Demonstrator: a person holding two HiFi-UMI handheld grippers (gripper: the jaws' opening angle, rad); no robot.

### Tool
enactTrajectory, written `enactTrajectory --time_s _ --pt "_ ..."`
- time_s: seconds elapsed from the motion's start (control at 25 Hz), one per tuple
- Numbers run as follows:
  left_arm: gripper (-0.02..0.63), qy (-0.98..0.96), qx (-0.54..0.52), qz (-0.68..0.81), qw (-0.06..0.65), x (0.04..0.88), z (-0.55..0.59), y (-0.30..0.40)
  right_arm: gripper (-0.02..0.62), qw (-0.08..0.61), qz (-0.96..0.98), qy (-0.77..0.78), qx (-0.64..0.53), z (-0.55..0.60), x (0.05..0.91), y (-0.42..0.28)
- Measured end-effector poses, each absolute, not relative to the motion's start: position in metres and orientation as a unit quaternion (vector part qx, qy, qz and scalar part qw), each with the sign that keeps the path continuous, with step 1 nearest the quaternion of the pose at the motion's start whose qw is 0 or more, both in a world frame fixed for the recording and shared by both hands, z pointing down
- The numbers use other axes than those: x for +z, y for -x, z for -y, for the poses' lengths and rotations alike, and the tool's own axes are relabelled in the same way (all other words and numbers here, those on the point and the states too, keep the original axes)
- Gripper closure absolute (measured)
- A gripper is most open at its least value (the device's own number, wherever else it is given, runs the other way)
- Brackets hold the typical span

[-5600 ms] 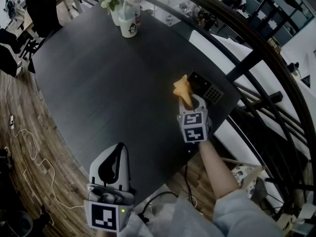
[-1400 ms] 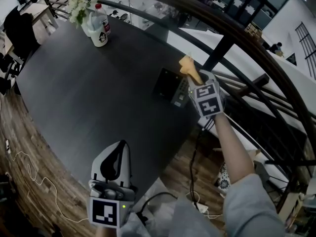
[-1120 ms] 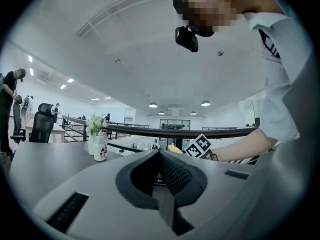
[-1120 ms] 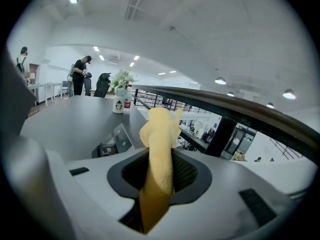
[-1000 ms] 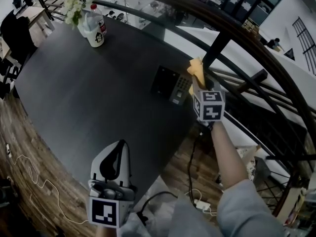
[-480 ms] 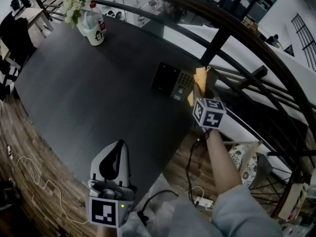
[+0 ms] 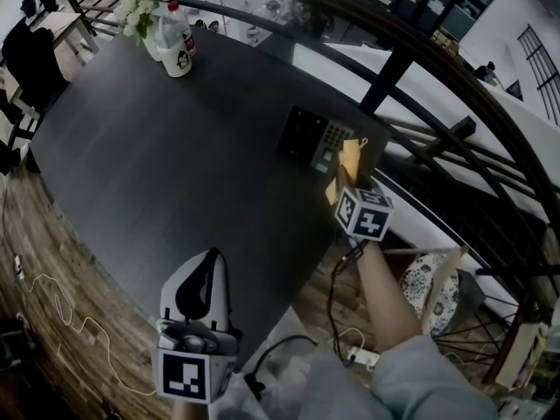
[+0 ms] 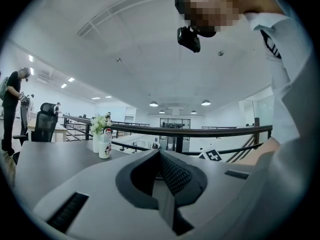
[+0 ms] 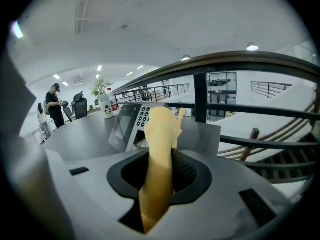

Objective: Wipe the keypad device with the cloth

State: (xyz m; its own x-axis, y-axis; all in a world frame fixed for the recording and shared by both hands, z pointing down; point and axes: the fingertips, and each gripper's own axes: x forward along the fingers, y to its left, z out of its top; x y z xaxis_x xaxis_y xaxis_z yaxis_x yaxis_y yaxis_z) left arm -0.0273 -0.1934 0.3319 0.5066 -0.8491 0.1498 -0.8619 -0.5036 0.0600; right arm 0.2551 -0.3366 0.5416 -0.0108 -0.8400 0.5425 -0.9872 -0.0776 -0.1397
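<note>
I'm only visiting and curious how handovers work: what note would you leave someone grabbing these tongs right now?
Left tongs: shut, empty, held by the near edge of the table.
Right tongs: shut on the yellow cloth, whose free end is beside the keypad device at the table's far corner; contact unclear.
Done: cloth gripped and brought to the device.
Left: wipe its screen and keys.

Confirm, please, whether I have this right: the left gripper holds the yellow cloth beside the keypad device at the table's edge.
Not quite. The right gripper holds the cloth, as the right gripper view shows; the left gripper is shut on nothing. The rest stands: the cloth is beside the keypad device at the table's edge.
</note>
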Motion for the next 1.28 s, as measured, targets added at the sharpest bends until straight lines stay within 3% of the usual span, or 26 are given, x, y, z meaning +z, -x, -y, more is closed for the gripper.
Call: enactTrajectory --time_s 0.48,0.96,1.28 --pt "0.598 -0.873 0.040 0.482 0.056 0.323 0.180 0.036 0.492 0.172 0.699 -0.645 0.256 0.302 0.541 -0.194" --pt "0.598 -0.885 0.024 0.464 0.041 0.304 0.161 0.048 0.492 0.161 0.742 -0.619 0.203 0.246 0.481 -0.137" --pt "0.599 -0.898 0.023 0.439 0.027 0.290 0.143 0.049 0.492 0.116 0.763 -0.611 0.175 0.200 0.431 -0.111"
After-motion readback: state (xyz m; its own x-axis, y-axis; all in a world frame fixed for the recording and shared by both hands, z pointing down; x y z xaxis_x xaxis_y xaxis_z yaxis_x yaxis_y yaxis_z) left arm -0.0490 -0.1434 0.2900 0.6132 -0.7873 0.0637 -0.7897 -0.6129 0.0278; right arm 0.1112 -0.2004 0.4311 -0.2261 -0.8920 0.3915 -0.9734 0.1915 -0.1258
